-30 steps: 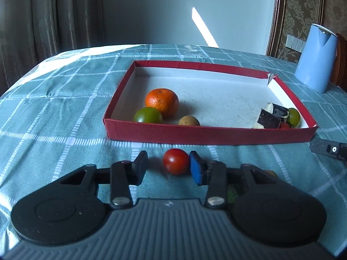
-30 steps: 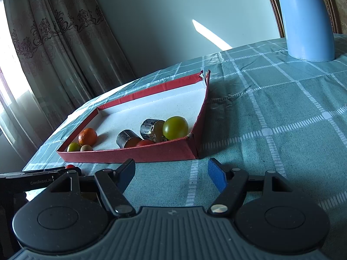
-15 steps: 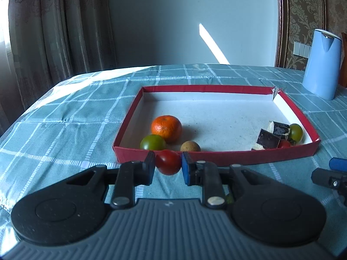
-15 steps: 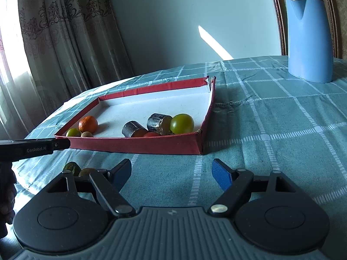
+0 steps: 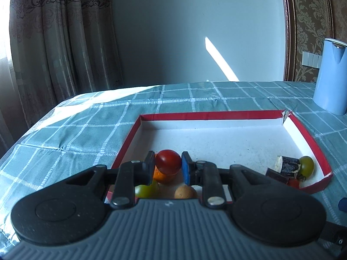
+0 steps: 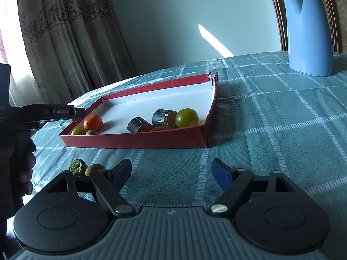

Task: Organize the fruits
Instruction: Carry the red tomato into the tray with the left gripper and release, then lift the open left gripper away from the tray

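Note:
My left gripper (image 5: pixel 168 165) is shut on a red tomato (image 5: pixel 168 164) and holds it above the near left corner of the red tray (image 5: pixel 208 115). In the tray lie an orange (image 5: pixel 161 176), a green fruit (image 5: pixel 145 190), a small brown fruit (image 5: pixel 185 192), two dark cut pieces (image 5: pixel 287 166) and a green tomato (image 5: pixel 306 165). My right gripper (image 6: pixel 171 172) is open and empty, low over the cloth in front of the tray (image 6: pixel 138 141). A cut green fruit (image 6: pixel 76 166) and a small brown fruit (image 6: pixel 94 168) lie on the cloth by its left finger.
A blue kettle (image 6: pixel 308 32) stands on the table at the far right, also in the left wrist view (image 5: pixel 331 75). The left gripper's body (image 6: pixel 43 113) and the hand holding it show at the left of the right wrist view. Curtains hang behind the table.
My left gripper closed on the red tomato on the cloth, lifted it and carried it forward over the tray's near wall. My right gripper stayed open and rose slightly.

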Motion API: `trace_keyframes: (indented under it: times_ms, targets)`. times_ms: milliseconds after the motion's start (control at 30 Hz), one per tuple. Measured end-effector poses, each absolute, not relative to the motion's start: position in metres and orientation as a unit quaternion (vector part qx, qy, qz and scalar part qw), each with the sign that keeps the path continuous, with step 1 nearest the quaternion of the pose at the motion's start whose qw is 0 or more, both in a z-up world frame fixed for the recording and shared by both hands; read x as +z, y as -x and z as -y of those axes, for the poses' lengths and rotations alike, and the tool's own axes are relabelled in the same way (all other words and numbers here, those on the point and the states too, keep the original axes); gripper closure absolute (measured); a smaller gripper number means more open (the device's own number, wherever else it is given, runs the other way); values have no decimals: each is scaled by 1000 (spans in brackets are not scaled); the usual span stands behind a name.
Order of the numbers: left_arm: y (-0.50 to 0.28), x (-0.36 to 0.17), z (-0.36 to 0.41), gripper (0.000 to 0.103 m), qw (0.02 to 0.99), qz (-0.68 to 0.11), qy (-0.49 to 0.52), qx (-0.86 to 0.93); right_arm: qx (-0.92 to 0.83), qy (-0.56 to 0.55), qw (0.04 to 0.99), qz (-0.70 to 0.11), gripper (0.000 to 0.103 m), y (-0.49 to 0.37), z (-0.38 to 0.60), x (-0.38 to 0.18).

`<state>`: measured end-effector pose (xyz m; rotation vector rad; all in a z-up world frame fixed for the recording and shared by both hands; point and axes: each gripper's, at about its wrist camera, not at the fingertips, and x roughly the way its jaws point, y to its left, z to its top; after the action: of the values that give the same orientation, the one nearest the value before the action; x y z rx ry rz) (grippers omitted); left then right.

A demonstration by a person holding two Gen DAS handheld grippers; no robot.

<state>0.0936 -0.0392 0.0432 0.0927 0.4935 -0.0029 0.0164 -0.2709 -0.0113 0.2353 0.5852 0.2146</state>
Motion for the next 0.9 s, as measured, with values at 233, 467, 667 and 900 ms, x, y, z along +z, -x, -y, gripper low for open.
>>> trace_keyframes:
  times_ms: [233, 467, 667, 900]
  targets:
    - [-115, 33, 41, 79, 966, -256, -42, 5, 113, -141, 939, -292, 22, -19, 277, -14]
    - [-120, 27, 39, 79, 968, -247, -47, 2, 117, -147, 937, -293, 22, -20, 278, -14]
    - [-119, 20, 47, 77, 968, -242, -72, 2, 118, -149, 937, -293, 22, -20, 278, -14]
    - [-118, 17, 49, 77, 969, -236, -78, 4, 118, -150, 937, -293, 22, -20, 278, -14]
